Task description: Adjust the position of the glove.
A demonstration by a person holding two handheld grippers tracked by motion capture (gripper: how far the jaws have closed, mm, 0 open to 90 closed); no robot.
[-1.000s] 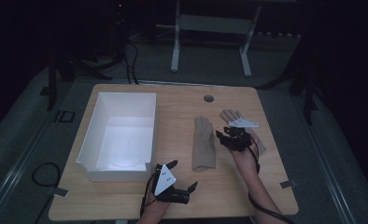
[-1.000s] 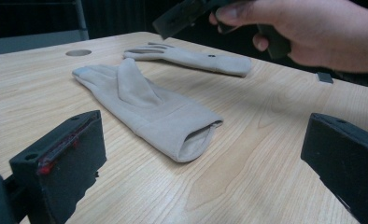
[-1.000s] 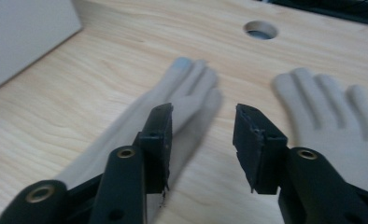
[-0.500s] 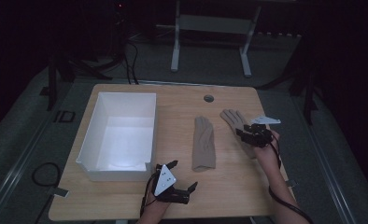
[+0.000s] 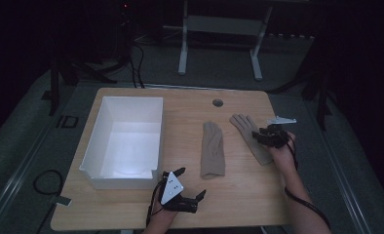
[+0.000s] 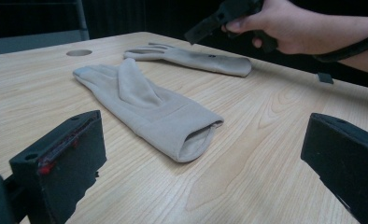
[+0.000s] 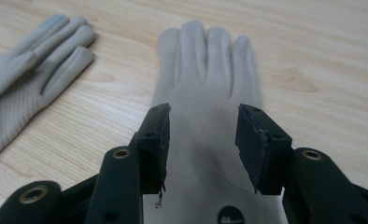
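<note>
The right gripper (image 5: 270, 136) hovers over a beige glove (image 7: 205, 93) lying flat on the wooden worktop (image 5: 239, 195), fingers parted and gripping nothing. A second glove (image 5: 213, 150) lies just beside it. The left gripper (image 5: 180, 192) rests near the white box (image 5: 124, 141), fingers wide apart and empty.

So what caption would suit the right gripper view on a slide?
Open right gripper poised over the palm of a beige glove, its twin glove lying beside it.
</note>
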